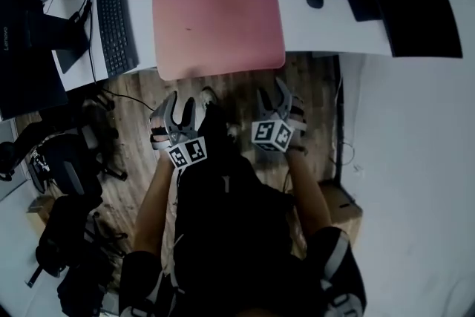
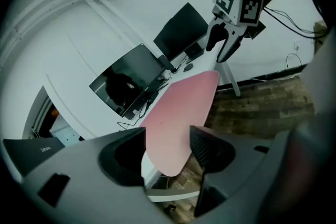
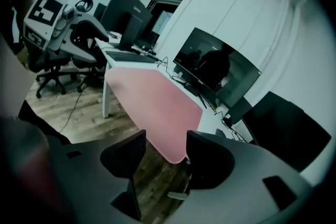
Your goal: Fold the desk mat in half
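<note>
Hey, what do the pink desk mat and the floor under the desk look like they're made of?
Desk mat: probably faux leather or a soft synthetic sheet; matte pink, smooth and thin, with rounded corners and no visible weave.
Floor: wood or wood-look laminate; brown planks with grain and seams showing. I can't tell which.

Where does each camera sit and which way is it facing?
Head view: on the head, facing steeply down at desk and mat; arms, left gripper, right gripper show.
Left gripper view: on left gripper, facing mat past open jaws; right gripper shows.
Right gripper view: on right gripper, facing mat past open jaws; left gripper shows.
All share the mat.
</note>
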A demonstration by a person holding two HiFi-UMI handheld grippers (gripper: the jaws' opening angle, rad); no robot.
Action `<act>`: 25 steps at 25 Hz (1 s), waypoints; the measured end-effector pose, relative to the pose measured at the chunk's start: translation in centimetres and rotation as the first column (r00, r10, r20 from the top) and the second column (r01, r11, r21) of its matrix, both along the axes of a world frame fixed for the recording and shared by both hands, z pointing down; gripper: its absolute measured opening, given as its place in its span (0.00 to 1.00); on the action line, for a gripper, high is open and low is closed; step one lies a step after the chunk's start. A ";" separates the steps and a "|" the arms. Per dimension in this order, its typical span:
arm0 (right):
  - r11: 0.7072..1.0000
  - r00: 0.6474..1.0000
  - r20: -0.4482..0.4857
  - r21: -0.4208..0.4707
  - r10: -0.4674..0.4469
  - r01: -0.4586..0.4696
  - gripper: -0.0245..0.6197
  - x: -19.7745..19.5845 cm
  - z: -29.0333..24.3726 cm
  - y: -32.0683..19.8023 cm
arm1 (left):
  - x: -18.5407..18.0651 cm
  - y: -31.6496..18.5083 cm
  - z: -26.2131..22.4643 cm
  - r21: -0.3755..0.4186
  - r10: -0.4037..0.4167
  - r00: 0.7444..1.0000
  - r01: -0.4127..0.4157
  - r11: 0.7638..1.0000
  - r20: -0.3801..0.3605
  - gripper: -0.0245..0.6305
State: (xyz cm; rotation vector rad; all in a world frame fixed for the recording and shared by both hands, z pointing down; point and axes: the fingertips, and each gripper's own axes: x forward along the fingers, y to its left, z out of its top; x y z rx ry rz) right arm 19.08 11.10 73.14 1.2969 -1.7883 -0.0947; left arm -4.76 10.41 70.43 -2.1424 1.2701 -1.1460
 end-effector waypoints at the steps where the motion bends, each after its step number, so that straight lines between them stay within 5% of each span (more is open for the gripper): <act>1: 1.000 0.999 -0.045 -0.011 -0.012 0.012 0.38 0.1 1.1 -0.2 | 0.0 -0.4 1.2 -0.003 0.001 1.000 -0.001 1.000 0.020 0.41; 9: 0.996 0.933 -0.353 0.010 -0.077 0.086 0.43 0.3 7.4 -3.0 | -1.4 -3.4 9.0 0.011 -0.034 0.986 0.033 0.999 0.162 0.44; 19: 0.995 0.902 -0.430 0.070 -0.032 0.069 0.46 0.6 10.9 -6.1 | -1.9 -6.4 13.1 0.116 0.009 0.937 -0.052 0.992 0.349 0.46; 25: 0.995 0.895 -0.446 0.081 -0.007 0.049 0.46 1.1 11.2 -6.9 | -2.5 -8.5 12.4 0.166 -0.042 0.937 -0.017 0.986 0.346 0.45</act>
